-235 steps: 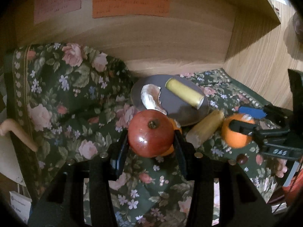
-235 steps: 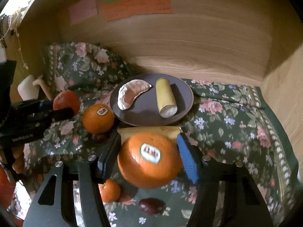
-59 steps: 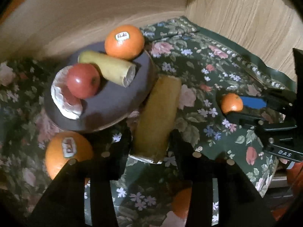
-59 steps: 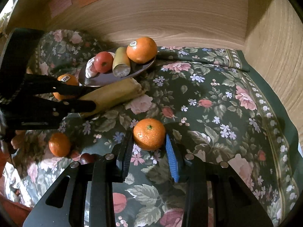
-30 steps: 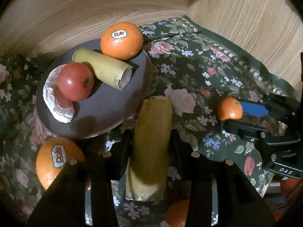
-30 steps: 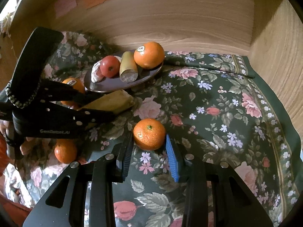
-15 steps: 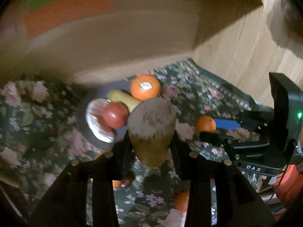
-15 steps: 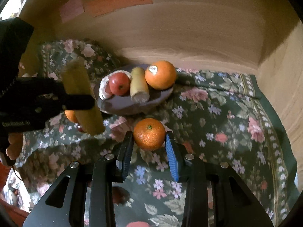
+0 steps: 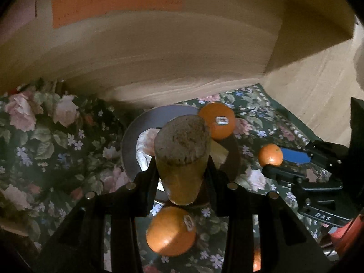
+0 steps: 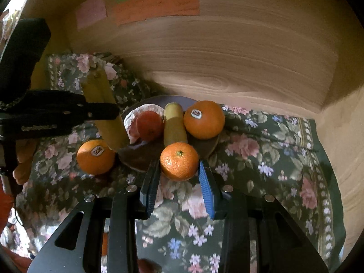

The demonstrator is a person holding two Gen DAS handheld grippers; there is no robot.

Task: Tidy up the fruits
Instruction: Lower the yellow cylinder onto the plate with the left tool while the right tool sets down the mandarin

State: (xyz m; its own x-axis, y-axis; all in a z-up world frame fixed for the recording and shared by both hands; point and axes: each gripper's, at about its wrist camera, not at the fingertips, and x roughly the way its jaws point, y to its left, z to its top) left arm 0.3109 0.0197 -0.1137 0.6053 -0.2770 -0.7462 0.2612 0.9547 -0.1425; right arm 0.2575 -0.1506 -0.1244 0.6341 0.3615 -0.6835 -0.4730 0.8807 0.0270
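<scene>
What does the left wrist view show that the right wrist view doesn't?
Left wrist only: the banana piece's cut end, head-on between the left gripper's fingers. Right wrist only: the red apple and a second banana piece on the plate. Both: the plate, both stickered oranges, and the small orange in the right gripper.

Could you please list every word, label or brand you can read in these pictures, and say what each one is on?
"DAS": white letters on the right gripper, in the left wrist view.
Sticker on the orange on the plate: too blurred to read.
Sticker on the orange on the cloth: too blurred.
Lettering on the left gripper: blurred.
Paper notes on the wooden wall: writing too small.
</scene>
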